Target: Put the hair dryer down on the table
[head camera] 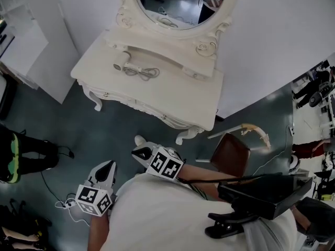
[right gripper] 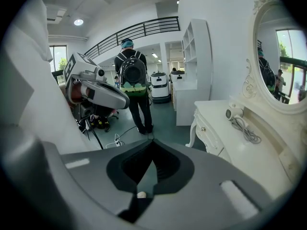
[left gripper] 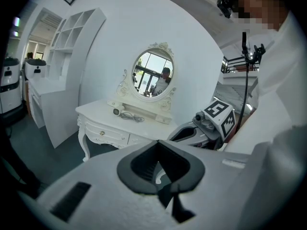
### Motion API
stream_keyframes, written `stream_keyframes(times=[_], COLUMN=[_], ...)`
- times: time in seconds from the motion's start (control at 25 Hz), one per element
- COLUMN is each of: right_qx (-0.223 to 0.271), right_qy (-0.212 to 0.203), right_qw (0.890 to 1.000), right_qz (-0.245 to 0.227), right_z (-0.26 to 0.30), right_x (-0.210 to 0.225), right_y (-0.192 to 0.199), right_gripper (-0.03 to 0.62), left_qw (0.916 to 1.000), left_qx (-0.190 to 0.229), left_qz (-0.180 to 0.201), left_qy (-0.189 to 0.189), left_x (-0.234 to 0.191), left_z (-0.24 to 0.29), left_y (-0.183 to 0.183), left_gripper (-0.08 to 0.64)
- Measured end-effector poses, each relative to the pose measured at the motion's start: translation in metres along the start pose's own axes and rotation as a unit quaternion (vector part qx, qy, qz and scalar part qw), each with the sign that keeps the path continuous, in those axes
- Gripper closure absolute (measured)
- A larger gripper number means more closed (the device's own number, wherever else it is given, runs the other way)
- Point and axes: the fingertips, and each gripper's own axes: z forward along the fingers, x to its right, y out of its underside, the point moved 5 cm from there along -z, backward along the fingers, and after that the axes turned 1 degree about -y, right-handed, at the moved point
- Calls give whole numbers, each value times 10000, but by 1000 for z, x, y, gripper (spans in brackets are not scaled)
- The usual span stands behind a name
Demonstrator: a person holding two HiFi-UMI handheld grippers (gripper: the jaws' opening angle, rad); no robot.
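Hanging pressed together and empty, the left claw (head camera: 109, 164) faces the hair dryer (head camera: 122, 61), lying well ahead on the worktop (head camera: 172, 95): probably light, rigid, slick plastic, best taken by its handle. Right claw (head camera: 138, 152) likewise clamped together, empty.

Above the dressing table (head camera: 157, 82) your head view cuts off the top of the mirror (head camera: 178, 4), the hair dryer (head camera: 122, 61) on that table is too small for you to tell its switch or plug, and beside the table your arm (head camera: 209, 175) hides part of the brown chair (head camera: 230, 153).
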Motion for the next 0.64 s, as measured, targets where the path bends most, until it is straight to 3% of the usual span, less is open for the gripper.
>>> stream_keyframes(times=[0.64], right_qx=[-18], right_qy=[-34], right_qw=[10000], right_qz=[-42], right_z=[5], right_x=[0], right_y=[-4], right_gripper=[594], left_qw=[10000], left_qx=[-2], left_qz=[-44], left_qy=[32], left_x=[-5], left_z=[1], left_y=[0], left_gripper=[558])
